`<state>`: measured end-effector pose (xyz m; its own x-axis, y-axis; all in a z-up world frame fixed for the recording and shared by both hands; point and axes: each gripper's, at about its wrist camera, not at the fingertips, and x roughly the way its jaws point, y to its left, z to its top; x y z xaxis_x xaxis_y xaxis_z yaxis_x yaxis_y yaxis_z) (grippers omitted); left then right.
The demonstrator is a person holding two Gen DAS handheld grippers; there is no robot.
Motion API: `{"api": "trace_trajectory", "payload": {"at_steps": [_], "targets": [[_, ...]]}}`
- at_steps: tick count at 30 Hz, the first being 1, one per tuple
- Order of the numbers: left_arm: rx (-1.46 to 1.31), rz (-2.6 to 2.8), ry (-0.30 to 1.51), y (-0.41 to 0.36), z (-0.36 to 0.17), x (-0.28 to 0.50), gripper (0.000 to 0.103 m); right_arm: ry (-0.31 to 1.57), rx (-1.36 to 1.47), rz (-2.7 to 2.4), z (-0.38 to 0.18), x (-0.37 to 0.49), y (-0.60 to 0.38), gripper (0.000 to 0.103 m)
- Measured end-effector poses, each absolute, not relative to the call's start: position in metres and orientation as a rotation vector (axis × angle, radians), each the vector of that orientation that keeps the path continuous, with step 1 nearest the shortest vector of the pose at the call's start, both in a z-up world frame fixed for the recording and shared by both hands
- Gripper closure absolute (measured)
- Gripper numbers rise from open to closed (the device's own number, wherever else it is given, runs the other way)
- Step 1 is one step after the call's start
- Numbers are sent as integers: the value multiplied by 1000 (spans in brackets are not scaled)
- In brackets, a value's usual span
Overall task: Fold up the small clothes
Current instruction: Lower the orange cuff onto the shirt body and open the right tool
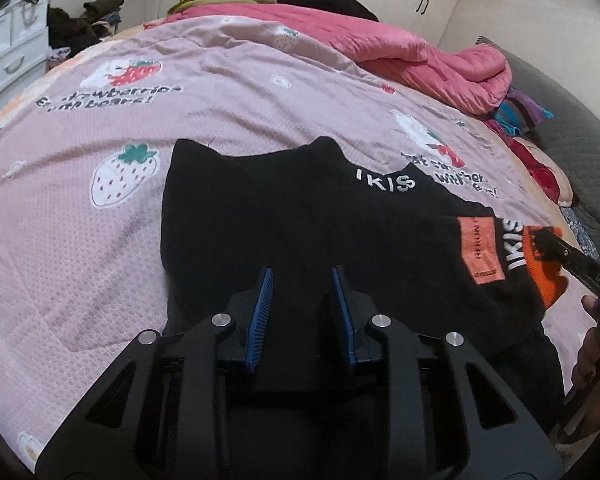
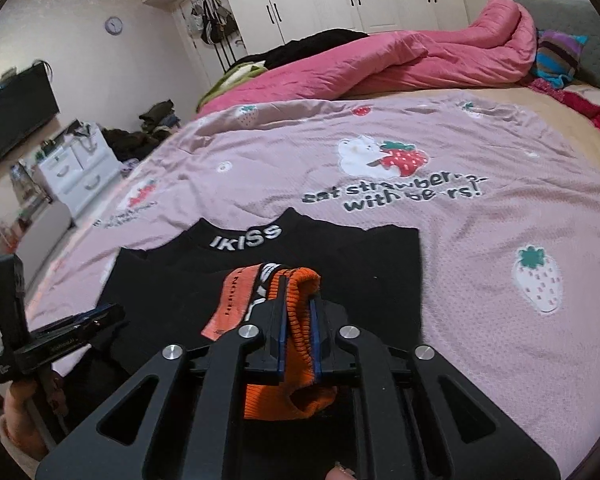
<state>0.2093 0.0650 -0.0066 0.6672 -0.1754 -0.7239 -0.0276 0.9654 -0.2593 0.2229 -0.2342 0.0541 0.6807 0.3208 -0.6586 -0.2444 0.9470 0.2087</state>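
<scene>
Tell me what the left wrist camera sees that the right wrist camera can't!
Only the left wrist view shows the left gripper from behind, its blue fingers open and empty above the black sweater. Only the right wrist view shows the clock, the TV, and the right gripper shut on the orange cuff. Both show the sweater, pink strawberry sheet and rumpled pink quilt.
</scene>
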Motion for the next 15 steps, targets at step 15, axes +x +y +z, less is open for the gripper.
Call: {"api": "trace_trajectory", "payload": {"at_steps": [15], "targets": [[-208, -122, 928, 57, -22, 211, 81, 814, -58, 483, 38, 205, -167, 70]]}}
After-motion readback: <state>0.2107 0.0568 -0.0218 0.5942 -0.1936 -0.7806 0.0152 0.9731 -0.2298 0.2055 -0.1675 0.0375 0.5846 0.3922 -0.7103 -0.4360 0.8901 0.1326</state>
